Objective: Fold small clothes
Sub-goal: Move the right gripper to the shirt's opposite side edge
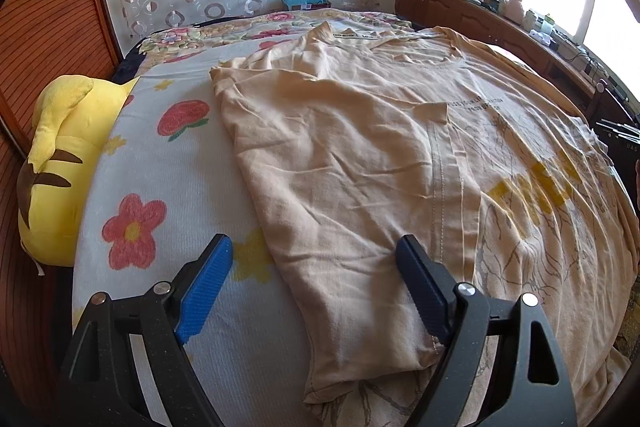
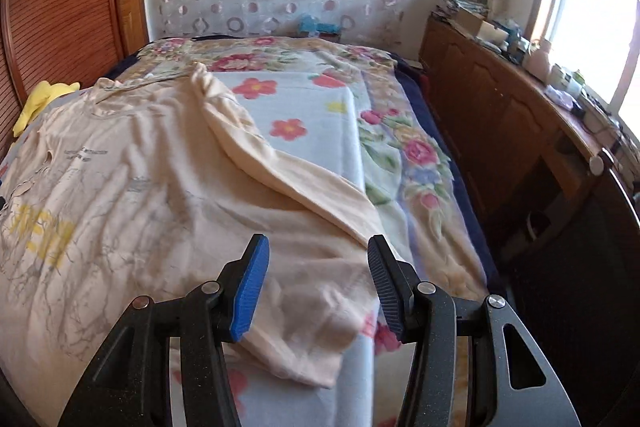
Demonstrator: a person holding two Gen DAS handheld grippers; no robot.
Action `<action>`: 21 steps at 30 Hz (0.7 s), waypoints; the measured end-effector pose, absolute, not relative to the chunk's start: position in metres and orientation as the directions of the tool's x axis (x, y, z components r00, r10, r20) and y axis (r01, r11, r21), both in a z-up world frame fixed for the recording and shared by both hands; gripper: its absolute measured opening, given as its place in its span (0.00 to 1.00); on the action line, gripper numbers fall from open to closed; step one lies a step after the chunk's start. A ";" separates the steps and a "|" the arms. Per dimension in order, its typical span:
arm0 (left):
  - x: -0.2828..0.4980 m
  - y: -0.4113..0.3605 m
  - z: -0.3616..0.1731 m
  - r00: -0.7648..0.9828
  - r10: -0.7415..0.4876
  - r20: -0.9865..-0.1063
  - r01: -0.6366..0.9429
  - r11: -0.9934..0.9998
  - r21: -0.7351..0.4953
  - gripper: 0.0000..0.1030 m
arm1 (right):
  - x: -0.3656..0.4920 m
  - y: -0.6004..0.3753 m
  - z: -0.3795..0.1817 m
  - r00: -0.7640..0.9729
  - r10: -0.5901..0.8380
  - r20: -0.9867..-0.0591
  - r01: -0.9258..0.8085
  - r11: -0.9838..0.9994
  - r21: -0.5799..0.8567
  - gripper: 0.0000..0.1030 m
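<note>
Two grippers hang over a bed (image 1: 168,163) with a beige shirt (image 1: 360,155) spread across it. At the bed's left edge a yellow plush (image 1: 56,163) leans against a wooden panel (image 1: 52,27). On the flowered blanket (image 1: 152,187) beside it, the shirt lies front up, collar toward the far end of the bed, its left side folded over onto the chest so that the sleeve lies on the body. The left gripper (image 1: 312,283) is poised above the folded flap near the bed's near edge, jaws wide apart and holding nothing; one blue pad (image 1: 204,291) is over the blanket, the other over the cloth.

From the right wrist, the shirt (image 2: 168,195) covers the left half of the bed (image 2: 400,163), its right sleeve (image 2: 296,291) lying unfolded across the blanket (image 2: 312,115) toward the right edge. The right gripper (image 2: 318,287) is above that sleeve, jaws apart and empty. Right of the bed stands a wooden cabinet (image 2: 500,131) under a window (image 2: 592,15).
</note>
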State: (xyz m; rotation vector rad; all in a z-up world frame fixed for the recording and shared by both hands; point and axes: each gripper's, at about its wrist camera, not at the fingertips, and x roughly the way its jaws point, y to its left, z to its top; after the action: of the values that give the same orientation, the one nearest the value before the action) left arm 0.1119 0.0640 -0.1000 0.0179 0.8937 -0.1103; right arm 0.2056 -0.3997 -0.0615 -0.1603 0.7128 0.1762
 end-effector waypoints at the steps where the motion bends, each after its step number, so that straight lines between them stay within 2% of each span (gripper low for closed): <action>1: 0.112 0.064 -0.100 0.621 -0.089 -0.779 0.102 0.994 -0.031 0.82 | 0.207 -0.410 -0.065 0.737 0.102 -0.668 -0.201 0.977 -0.073 0.52; 11: 0.110 0.065 -0.097 0.636 -0.063 -0.769 0.070 0.997 -0.024 0.82 | 0.212 -0.458 -0.076 0.691 0.173 -0.702 -0.150 0.984 0.095 0.52; 21: 0.071 0.062 -0.041 0.812 -0.063 -0.580 0.014 0.996 -0.089 0.82 | 0.224 -0.461 -0.078 0.666 0.228 -0.710 -0.167 0.974 0.156 0.51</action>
State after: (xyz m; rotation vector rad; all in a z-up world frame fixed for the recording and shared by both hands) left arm 0.0710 0.0623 -0.0408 -0.0820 0.6221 -0.0410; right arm 0.2239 -0.4610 -0.0780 0.0793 0.8119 0.2235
